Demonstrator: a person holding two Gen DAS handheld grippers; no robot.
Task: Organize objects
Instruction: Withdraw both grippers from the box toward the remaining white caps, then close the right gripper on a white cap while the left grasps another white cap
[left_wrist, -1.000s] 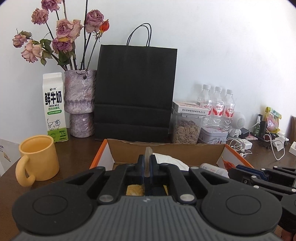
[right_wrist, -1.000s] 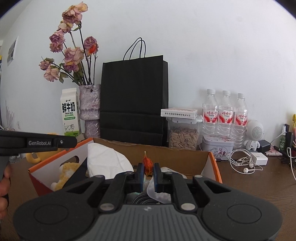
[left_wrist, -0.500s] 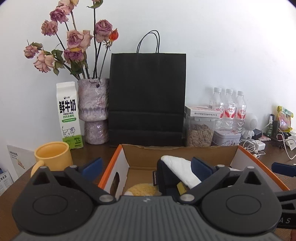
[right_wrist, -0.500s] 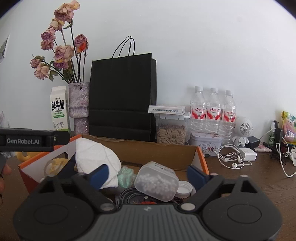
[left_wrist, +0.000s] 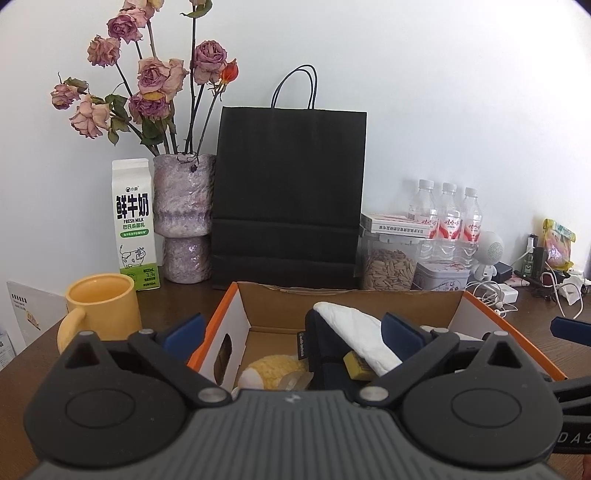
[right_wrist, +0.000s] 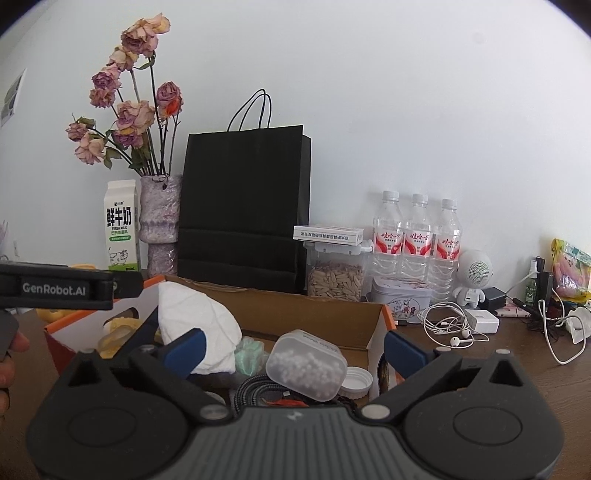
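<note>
An orange-edged cardboard box (left_wrist: 227, 314) stands in front of me, also in the right wrist view (right_wrist: 376, 332). It holds a white cloth (left_wrist: 354, 332), a dark pouch (left_wrist: 317, 343), a yellow plush (left_wrist: 273, 371), a translucent container of white beads (right_wrist: 306, 363), a white lid (right_wrist: 356, 378) and a braided cable (right_wrist: 255, 389). My left gripper (left_wrist: 291, 332) is open and empty above the box's left half. My right gripper (right_wrist: 293, 345) is open and empty above the box's right half.
Behind the box stand a black paper bag (left_wrist: 288, 203), a vase of dried roses (left_wrist: 184, 218), a milk carton (left_wrist: 135, 225), a seed jar (left_wrist: 388, 262), a tin (right_wrist: 400, 299) and three water bottles (right_wrist: 419, 229). A yellow mug (left_wrist: 101, 304) sits left. Earphones and chargers (right_wrist: 454, 325) lie right.
Both grippers went from shut to open a second ago, letting go of what they held into the box. Both have since pulled back and up a little.
</note>
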